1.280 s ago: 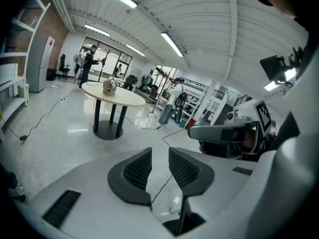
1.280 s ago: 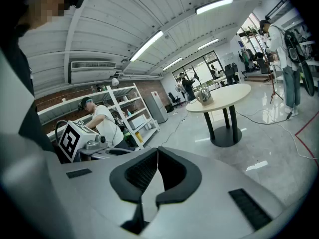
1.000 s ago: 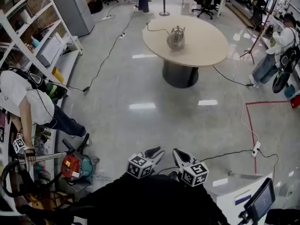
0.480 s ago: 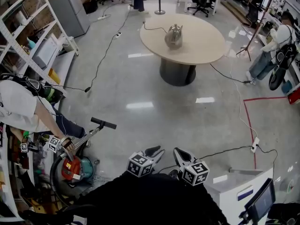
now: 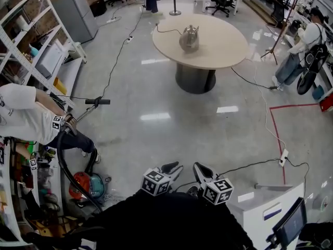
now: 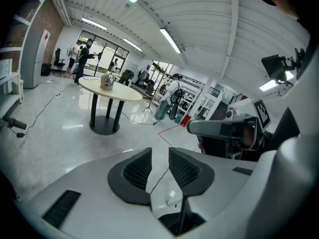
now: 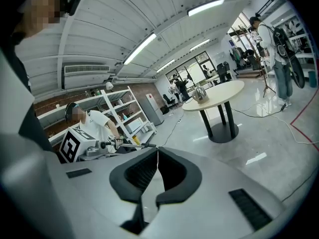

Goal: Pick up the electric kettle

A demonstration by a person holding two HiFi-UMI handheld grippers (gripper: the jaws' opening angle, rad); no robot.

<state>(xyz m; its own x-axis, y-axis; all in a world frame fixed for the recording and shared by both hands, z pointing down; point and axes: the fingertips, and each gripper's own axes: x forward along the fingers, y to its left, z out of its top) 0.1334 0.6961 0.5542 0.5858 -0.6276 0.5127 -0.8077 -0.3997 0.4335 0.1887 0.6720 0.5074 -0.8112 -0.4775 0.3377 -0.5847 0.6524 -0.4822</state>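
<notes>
Polished grey floor [image 5: 156, 134] fills a wide workshop room, and both claws are held low over it, close to the person's body. The left claw [image 6: 159, 151] is seen slightly spread, a narrow gap showing between its pads with only floor behind it; nothing is gripped. The right claw [image 7: 157, 151] is pressed together at its tips and is likewise empty. Beyond them, well apart across the open floor, a round table [image 5: 229, 59] on a dark pedestal is found. The electric kettle [image 5: 189, 37] is stood upright on its top, toward the left side, with a dark cord [image 5: 167, 32] laid on the tabletop beside it. No contact with the kettle has been made. The task is judged to be barely begun. The approach across the room is left to be done; then a claw must be opened wide, closed on the handle, and the kettle lifted off the table.
</notes>
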